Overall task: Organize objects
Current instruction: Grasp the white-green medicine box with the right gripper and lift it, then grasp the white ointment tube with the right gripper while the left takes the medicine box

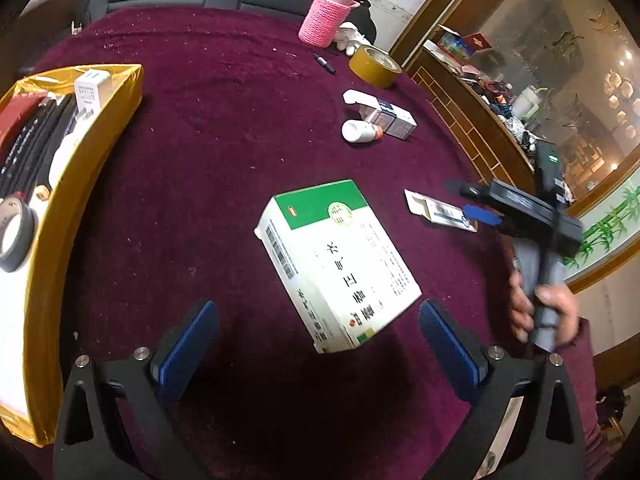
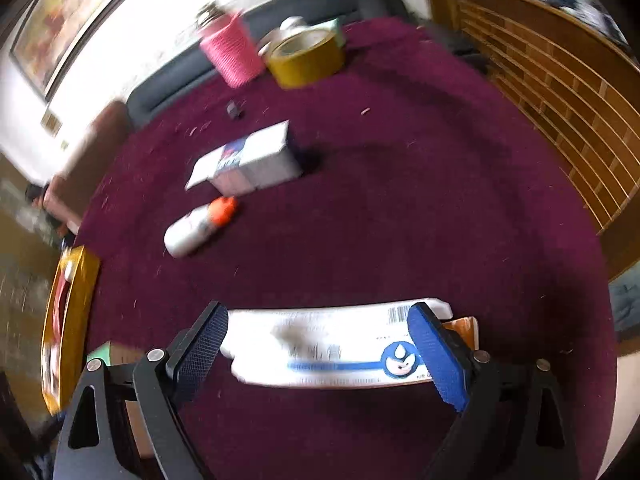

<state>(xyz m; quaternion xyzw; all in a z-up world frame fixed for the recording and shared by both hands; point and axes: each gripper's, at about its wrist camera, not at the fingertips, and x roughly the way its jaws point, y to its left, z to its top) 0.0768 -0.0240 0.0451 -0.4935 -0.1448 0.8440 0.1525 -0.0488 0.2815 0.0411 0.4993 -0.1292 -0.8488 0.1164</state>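
A green-and-white medicine box (image 1: 336, 264) lies flat on the maroon tablecloth (image 1: 208, 168), just ahead of my left gripper (image 1: 318, 346). That gripper is open, its blue pads (image 1: 188, 348) wide apart and touching nothing. Off to the right, a hand (image 1: 540, 308) holds my right gripper (image 2: 318, 350) over a long white-and-blue box (image 2: 328, 344) (image 1: 440, 210). This gripper is open and straddles the box lengthwise. The box's right end runs behind the right pad (image 2: 436, 356). The right wrist view is motion-blurred.
A gold tray (image 1: 100, 136) (image 2: 74, 320) on the left holds a tape roll (image 1: 12, 228), a white charger (image 1: 88, 92) and dark items. Farther back are a white bottle (image 1: 360, 131), a blue-white box (image 1: 390, 118), yellow tape (image 1: 374, 66), a pink-sleeved bottle (image 1: 324, 16) and a pen (image 1: 325, 62). A wooden cabinet (image 2: 560, 100) borders the right.
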